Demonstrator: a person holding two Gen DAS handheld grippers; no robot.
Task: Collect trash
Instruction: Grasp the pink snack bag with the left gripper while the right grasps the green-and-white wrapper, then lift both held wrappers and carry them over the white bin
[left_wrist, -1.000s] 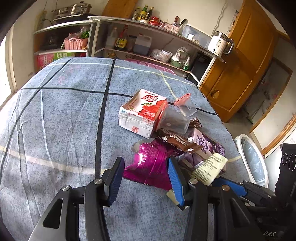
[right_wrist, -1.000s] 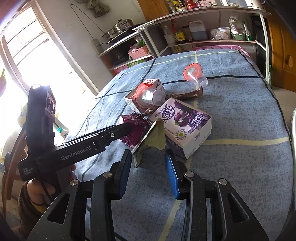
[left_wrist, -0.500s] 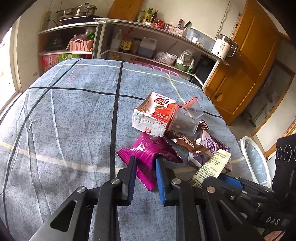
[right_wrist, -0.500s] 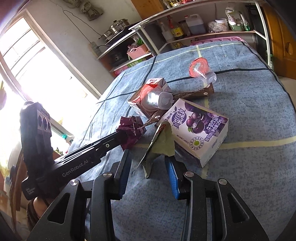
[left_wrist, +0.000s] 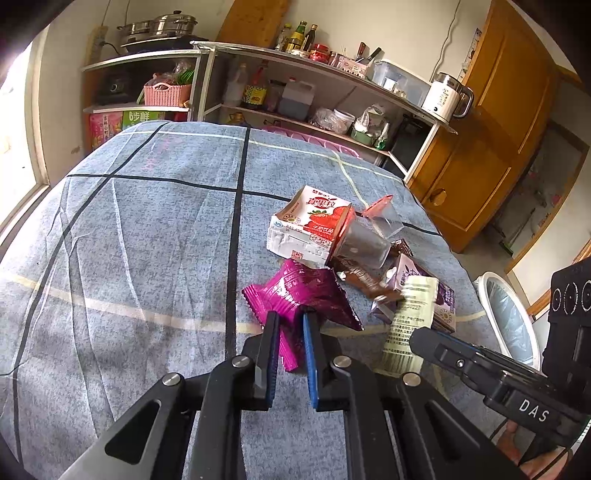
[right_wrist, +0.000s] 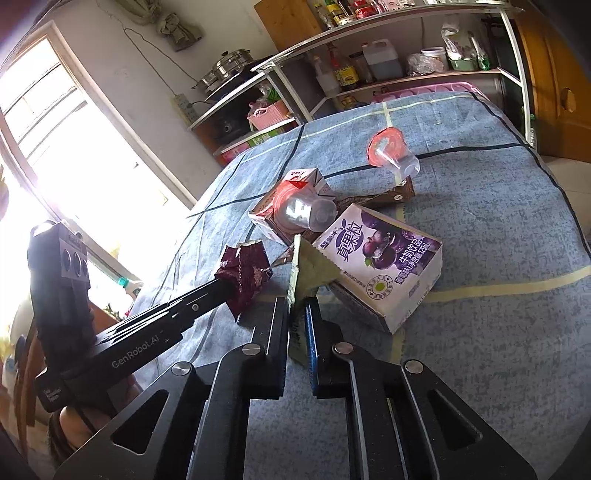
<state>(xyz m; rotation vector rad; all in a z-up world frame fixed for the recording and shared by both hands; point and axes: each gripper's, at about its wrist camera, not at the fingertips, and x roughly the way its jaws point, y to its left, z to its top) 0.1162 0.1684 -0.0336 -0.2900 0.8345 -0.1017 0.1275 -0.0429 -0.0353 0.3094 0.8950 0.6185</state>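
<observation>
Trash lies in a heap on the blue-grey checked cloth (left_wrist: 147, 240). My left gripper (left_wrist: 288, 317) is shut on a magenta snack wrapper (left_wrist: 306, 291), which shows crumpled (right_wrist: 245, 273) in the right wrist view. My right gripper (right_wrist: 295, 306) is shut on a pale green paper packet (right_wrist: 306, 269), also seen printed side up (left_wrist: 410, 325) beside the left gripper. Behind them lie a strawberry drink carton (left_wrist: 310, 225), a purple grape drink carton (right_wrist: 384, 266), a brown wrapper (left_wrist: 365, 280) and two clear cups with red rims (right_wrist: 391, 155), (left_wrist: 362, 240).
A white bin lined with a bag (left_wrist: 506, 317) stands on the floor past the right edge of the table. Metal shelves (left_wrist: 295, 96) with bottles and a kettle (left_wrist: 447, 96) run along the far wall. A wooden cabinet (left_wrist: 498, 129) is on the right, a bright window (right_wrist: 55, 147) on the left.
Both grippers closed from wide open: the left on the magenta wrapper, the right on the pale green packet. The magenta wrapper has been drawn out of the heap and crumpled.
</observation>
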